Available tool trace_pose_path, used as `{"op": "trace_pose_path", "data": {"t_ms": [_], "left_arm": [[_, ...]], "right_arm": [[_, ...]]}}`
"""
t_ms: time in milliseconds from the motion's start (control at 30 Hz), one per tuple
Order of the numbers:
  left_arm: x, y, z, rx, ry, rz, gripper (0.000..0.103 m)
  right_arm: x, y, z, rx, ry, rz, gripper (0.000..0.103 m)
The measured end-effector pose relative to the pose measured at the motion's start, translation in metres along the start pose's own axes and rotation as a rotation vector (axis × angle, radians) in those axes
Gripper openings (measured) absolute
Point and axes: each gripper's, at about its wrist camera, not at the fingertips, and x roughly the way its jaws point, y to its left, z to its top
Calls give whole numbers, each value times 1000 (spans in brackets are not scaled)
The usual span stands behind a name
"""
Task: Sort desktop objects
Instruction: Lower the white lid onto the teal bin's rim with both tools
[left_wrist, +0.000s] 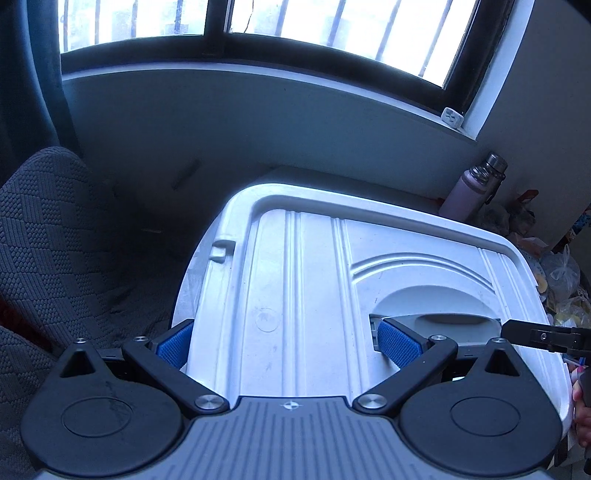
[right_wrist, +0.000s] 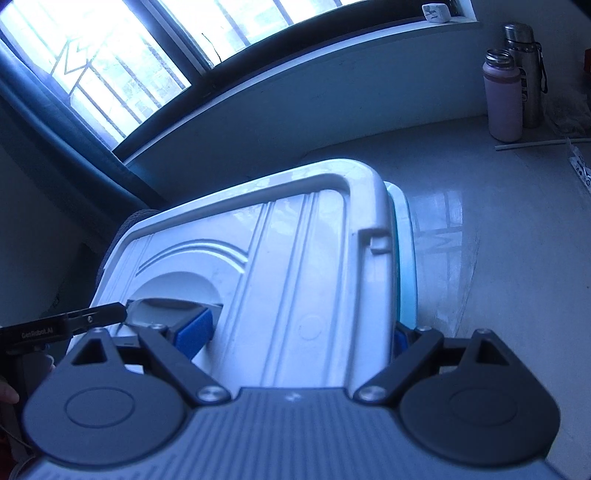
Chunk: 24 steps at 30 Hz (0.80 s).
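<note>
We hold a white ribbed plastic lid (left_wrist: 314, 288) of a storage box between both sets of tongs, one on each half. Our left gripper (left_wrist: 288, 343) is spread wide across the lid's left half: its outer blue pad (left_wrist: 175, 341) sits against the lid's outer edge and its inner blue pad (left_wrist: 399, 341) rests in the recessed grey handle pocket (left_wrist: 436, 314) at the lid's middle. Whether the pads press firmly we cannot tell, but the lid fills the gap between them. Our right gripper (right_wrist: 295, 339) mirrors this from the other side, also spread wide, one blue pad (right_wrist: 195, 334) tucked at the handle pocket (right_wrist: 173, 306), the other mostly hidden beyond the lid's far edge. Under that edge a light blue plastic box rim (right_wrist: 406, 266) shows, on the pale grey tabletop (right_wrist: 498, 240) ahead and right of the right gripper.

Each camera catches the other tool's black finger reaching into the same pocket. Ahead and right of the tongs stand a pink insulated bottle (right_wrist: 502, 99) and, just behind it, a steel flask (right_wrist: 526, 74). A white plug adapter (left_wrist: 452, 118) sits on the window sill (left_wrist: 258, 72) beyond. To the left of the left gripper lies a dark grey quilted cushion (left_wrist: 48, 229).
</note>
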Motion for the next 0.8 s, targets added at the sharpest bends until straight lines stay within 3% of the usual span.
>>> {"op": "trace_pose_path", "data": {"t_ms": [367,800], "left_arm": [[49,-2,38,-14,20,9,102],[88,17,40,-48,61,-7,102]], "right_arm": [[39,-11,36,3,19,-2,92],[70,-17,48,18,68,-27,92]]}}
